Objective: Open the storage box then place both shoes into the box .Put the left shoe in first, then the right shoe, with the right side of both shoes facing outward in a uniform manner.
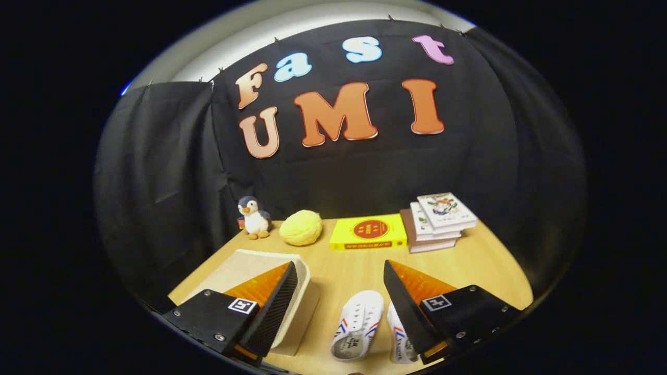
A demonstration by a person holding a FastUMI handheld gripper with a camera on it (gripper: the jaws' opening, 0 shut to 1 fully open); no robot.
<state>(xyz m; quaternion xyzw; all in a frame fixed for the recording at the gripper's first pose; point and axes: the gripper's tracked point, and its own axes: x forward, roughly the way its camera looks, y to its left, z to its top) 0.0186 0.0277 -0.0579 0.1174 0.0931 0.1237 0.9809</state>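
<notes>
Wooden surface [354, 271], black cloth wall behind. Far row: penguin toy [254, 216], yellow ball [301, 227], yellow book [369, 232], book stack [436, 220]. Near left: lidded storage box [250, 265]. Near centre: white shoes [359, 324]. Gripper [341, 273] jaws wide apart, holding nothing.

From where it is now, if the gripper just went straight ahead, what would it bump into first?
The gripper has its fingers open, with bare table ahead between them. Straight on, it would probably first meet the yellow book near the back wall. Depth is hard to judge; the white shoe lies lower, between the fingers.
</notes>
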